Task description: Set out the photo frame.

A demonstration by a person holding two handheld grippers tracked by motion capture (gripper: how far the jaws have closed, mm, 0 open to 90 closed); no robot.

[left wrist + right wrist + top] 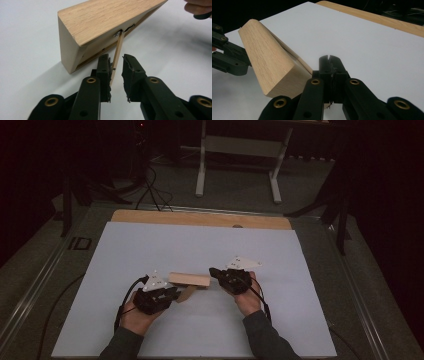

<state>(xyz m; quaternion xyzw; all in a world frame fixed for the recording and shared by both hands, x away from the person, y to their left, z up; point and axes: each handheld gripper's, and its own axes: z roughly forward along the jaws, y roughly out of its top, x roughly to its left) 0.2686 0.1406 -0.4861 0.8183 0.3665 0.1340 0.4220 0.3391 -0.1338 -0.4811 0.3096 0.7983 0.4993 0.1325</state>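
A wooden block (189,279) sits near the middle of the white counter (150,245), between the two grippers, tipped up on one long edge so its underside faces the left gripper (116,72). From that underside a thin wooden strip (117,53) folds out like a prop stand, and the left jaws stand narrowly spread around it: the strip rests against one pad, the other pad apart from it, so it does not look pinched yet. The right gripper (329,62) has its jaws pressed together with nothing between them and lies just beside the block's right end (284,80), apparently bracing it so that the block keeps its tilt while the strip is handled.
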